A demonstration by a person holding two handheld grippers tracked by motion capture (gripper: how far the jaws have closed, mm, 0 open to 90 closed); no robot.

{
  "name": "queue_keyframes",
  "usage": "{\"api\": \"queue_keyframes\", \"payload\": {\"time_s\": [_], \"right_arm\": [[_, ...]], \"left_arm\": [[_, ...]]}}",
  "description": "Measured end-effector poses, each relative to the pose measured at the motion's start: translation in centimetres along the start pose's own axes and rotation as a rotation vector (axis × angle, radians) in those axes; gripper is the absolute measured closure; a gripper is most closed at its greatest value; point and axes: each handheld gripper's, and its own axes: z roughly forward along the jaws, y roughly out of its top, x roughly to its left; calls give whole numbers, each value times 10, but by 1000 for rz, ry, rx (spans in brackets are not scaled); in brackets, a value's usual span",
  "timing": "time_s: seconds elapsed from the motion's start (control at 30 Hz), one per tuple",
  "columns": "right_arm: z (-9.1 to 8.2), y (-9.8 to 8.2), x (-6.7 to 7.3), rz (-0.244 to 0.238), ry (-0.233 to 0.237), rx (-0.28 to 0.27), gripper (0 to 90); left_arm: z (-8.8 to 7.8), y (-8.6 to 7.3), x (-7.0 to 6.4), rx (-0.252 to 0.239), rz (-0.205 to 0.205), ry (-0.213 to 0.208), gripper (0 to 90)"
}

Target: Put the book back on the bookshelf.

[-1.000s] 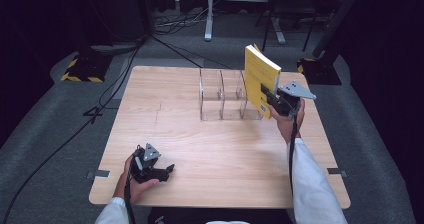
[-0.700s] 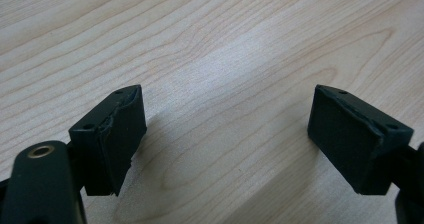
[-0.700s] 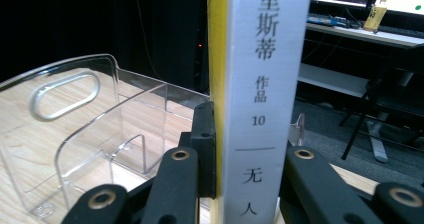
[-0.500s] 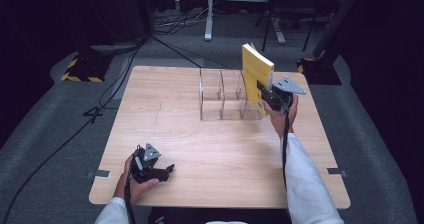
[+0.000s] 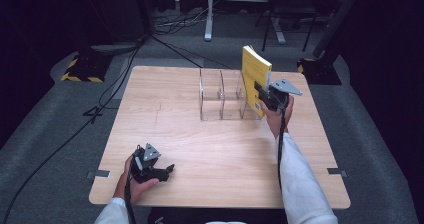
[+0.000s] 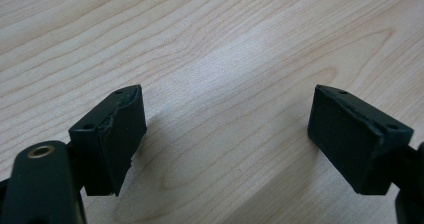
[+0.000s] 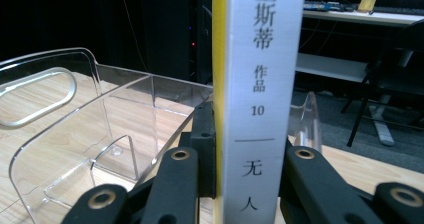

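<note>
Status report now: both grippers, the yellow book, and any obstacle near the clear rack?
Left gripper open, low over bare table. Right gripper shut on yellow book, upright at clear rack, right end. No obstacle seen.

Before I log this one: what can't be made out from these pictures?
- Book title: right gripper view's top and bottom edges cut the spine text.
- Whether the book's foot is inside the clear rack: high view, hidden by the right gripper.
- Book cover print: high view, too small.

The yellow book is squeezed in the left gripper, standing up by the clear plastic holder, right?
Not the left one. The right gripper squeezes the yellow book, standing up by the clear plastic holder; the high view shows it. The left gripper is open near the table's front edge.
</note>
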Motion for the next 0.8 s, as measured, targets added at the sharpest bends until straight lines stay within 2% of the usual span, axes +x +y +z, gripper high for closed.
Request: {"api": "queue_keyframes", "payload": {"time_s": [0.2,0.37,0.57,0.63,0.8], "right_arm": [[4,-8,4,13,-4,3,757],[4,-10,7,4,5,-4,756],[0,-17,5,8,28,-11,751],[-2,-21,5,16,37,-13,746],[-4,-30,7,13,42,-5,747]], "left_arm": [[0,0,0,0,0,0,162],[0,0,0,3,3,1,162],[-1,0,0,1,7,-5,174],[-1,0,0,0,24,-9,173],[0,0,-1,-3,14,-13,172]]}}
